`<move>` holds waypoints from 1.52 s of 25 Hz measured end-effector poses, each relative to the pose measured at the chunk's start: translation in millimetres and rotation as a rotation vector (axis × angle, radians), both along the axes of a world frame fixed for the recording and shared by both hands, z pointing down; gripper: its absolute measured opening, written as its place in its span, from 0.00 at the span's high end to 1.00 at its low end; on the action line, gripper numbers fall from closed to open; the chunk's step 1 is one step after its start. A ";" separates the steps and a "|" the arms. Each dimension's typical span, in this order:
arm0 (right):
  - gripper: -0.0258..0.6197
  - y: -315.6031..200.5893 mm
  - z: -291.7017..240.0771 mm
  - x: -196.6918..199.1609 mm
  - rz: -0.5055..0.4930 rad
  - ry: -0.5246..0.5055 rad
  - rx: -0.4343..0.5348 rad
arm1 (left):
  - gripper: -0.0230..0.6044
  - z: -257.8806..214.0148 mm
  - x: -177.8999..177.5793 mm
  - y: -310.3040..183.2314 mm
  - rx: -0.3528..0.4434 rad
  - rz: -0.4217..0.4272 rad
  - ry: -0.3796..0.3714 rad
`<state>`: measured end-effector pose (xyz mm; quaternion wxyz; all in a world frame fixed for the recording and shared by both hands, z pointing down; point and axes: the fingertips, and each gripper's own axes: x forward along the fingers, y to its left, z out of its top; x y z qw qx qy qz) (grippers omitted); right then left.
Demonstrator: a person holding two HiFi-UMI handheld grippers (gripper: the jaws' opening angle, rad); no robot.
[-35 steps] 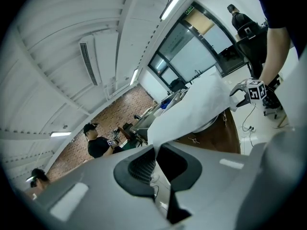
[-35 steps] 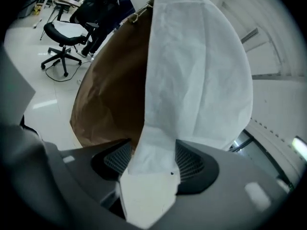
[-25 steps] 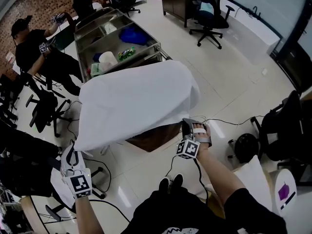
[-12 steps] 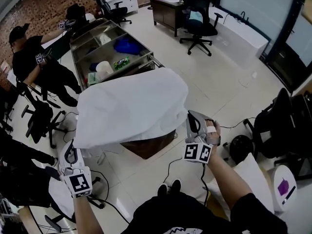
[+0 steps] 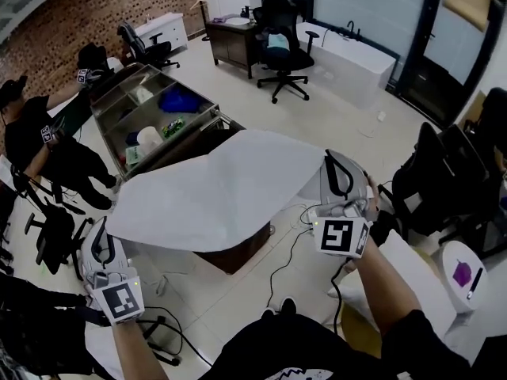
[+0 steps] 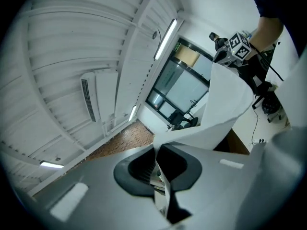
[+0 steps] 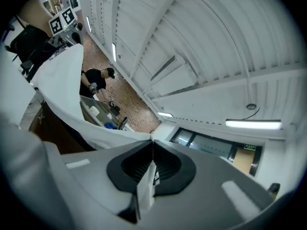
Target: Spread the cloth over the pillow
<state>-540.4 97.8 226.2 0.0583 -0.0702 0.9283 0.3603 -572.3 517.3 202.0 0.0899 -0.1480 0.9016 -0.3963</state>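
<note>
The white cloth (image 5: pixel 214 192) is hanging in the air between the two tools, spread out like a broad, smooth sheet with one soft fold running across it. The left gripper (image 5: pixel 99 240) is pinching the cloth's near left corner, its grey jaws pressed tight together on a thin edge of fabric that is poking down between the ribbed black pads. The right gripper (image 5: pixel 337 172) is holding the near right corner higher up, its jaws likewise closed flat on a narrow strip of cloth. The sheet is looking matte and light, sagging slightly in the middle. It is covering most of a brown table (image 5: pixel 234 252), whose dark wooden side is showing below the front edge. A white cushion-shaped thing (image 5: pixel 412 283) is lying on the glossy tiled floor (image 5: pixel 341 109) beside the right arm; whether it is the pillow cannot be told. Beyond the cloth's far edge a metal cart (image 5: pixel 150 105) with open compartments is standing.
</note>
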 end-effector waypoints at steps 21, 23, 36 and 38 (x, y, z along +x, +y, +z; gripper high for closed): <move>0.94 -92.7 -88.9 209.4 0.333 -0.026 0.090 | 0.96 -57.4 31.2 -157.8 0.003 0.479 -0.086; 0.94 -102.4 -89.9 234.5 0.368 -0.016 0.114 | 0.96 -64.3 40.4 -179.0 0.011 0.515 -0.093; 0.94 -183.5 -135.0 439.2 0.531 -0.094 0.106 | 0.96 -101.2 156.9 -326.3 0.022 0.694 -0.146; 0.94 -201.1 -137.4 475.8 0.564 -0.107 0.094 | 0.96 -97.9 176.9 -349.8 0.011 0.717 -0.138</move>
